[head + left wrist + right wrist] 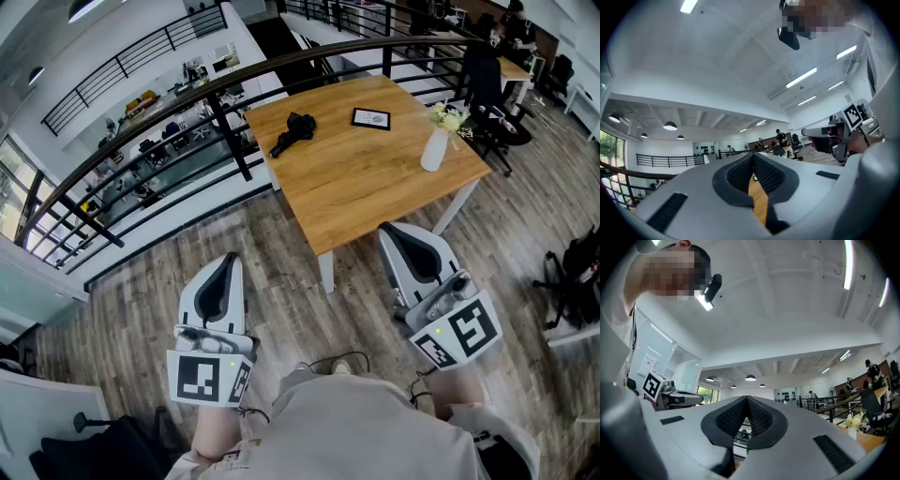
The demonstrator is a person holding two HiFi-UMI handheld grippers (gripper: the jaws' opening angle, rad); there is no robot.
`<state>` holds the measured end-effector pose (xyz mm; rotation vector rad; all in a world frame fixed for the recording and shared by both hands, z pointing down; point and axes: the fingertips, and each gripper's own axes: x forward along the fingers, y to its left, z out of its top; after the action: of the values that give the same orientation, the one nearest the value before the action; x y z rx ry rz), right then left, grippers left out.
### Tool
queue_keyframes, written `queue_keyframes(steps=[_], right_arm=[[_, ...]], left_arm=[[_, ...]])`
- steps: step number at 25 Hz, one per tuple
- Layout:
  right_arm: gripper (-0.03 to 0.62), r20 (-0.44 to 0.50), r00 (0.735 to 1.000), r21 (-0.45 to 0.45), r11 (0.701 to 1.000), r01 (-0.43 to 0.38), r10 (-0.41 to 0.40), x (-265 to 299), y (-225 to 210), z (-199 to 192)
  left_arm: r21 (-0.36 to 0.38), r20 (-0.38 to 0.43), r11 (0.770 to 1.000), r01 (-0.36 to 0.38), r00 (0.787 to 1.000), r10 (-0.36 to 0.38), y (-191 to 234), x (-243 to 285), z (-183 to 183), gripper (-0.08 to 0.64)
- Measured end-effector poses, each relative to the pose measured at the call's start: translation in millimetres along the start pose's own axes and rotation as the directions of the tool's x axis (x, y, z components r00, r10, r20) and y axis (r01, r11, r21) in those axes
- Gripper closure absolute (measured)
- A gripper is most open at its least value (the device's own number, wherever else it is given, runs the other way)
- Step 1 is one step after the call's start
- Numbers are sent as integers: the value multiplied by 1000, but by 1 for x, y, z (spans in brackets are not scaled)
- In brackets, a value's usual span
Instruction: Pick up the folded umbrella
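Observation:
The folded umbrella is a black bundle lying on the far left part of the wooden table. Both grippers are held in front of the person, short of the table's near edge and well away from the umbrella. My left gripper hovers over the floor with its jaws together and nothing between them. My right gripper is at the table's near corner, also shut and empty. The left gripper view shows closed jaw tips with a strip of tabletop beyond. The right gripper view shows closed tips.
A black framed card and a white vase with flowers stand on the table. A dark curved railing runs behind the table over a drop to a lower floor. Office chairs and desks stand at the right.

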<state>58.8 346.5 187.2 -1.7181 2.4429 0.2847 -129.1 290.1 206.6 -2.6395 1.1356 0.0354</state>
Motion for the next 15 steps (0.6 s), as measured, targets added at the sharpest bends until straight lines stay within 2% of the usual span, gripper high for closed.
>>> queue_keyframes(steps=[7,15], right_arm=[[565,-9,1000,1,1000,-4,4,1,-8,1],[565,-18,1000,-12,1000,-20,20,3,-6,-3]], left_arm=[[-28,-7,1000,-14,1000,14,0,5,1,543],[-18,-10,1000,-5,1000,5,-6,6,1,541]])
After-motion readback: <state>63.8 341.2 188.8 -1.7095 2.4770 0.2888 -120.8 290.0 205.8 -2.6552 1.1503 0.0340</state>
